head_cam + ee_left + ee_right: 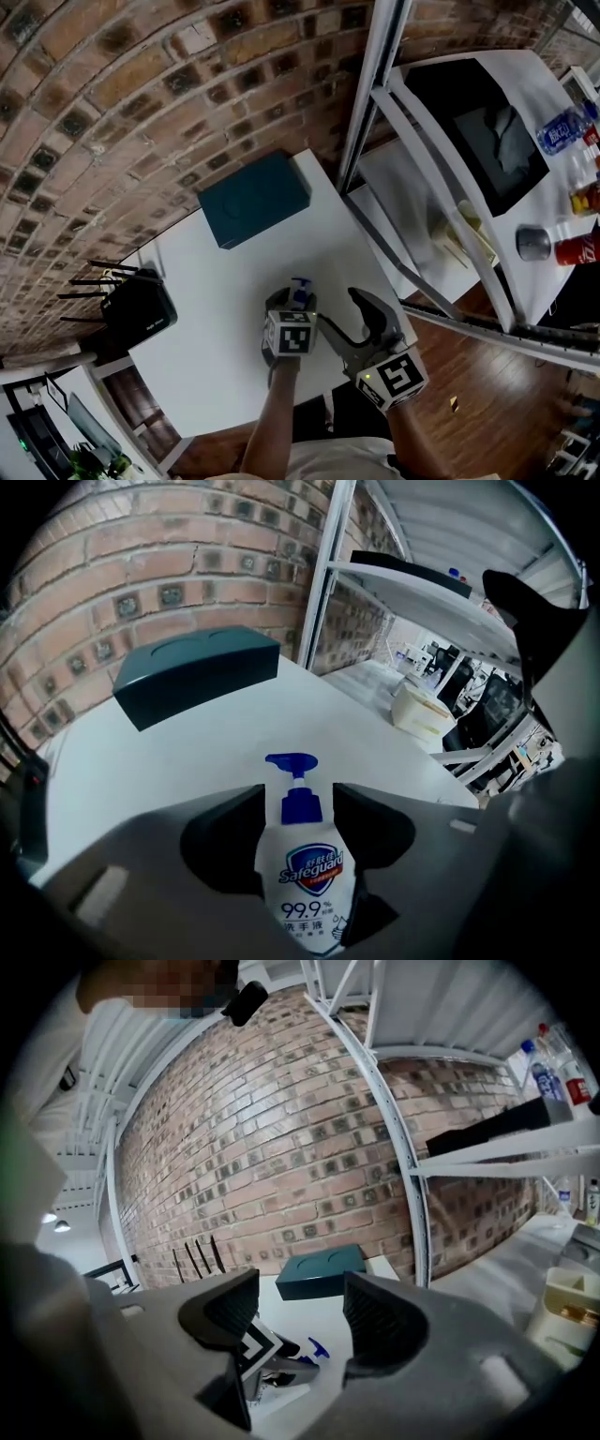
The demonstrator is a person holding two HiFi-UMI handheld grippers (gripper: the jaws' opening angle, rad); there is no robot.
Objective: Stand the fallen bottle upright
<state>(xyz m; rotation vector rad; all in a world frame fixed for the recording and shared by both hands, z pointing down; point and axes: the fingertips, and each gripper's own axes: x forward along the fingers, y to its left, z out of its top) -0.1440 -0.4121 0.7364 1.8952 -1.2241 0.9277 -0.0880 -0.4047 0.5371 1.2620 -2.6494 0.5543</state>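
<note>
A white hand-soap bottle [309, 878] with a blue pump [292, 761] lies on the white table [202, 323], its pump pointing toward the brick wall. My left gripper [300, 810] comes down over it, and both pads press on the bottle's sides. In the head view only the blue pump [299, 292] shows beyond that gripper [289, 306]. My right gripper [364, 321] hovers just to the right, open with nothing between its fingers. In the right gripper view, the right gripper [300, 1312] looks at the left gripper's marker cube [251, 1358] and the pump [317, 1346].
A dark teal box [253, 199] sits at the table's far end by the brick wall. A black router [138, 307] with antennas stands to the left. A white metal shelf [441, 216] on the right holds a dark appliance [478, 131], bottles [562, 131] and cans.
</note>
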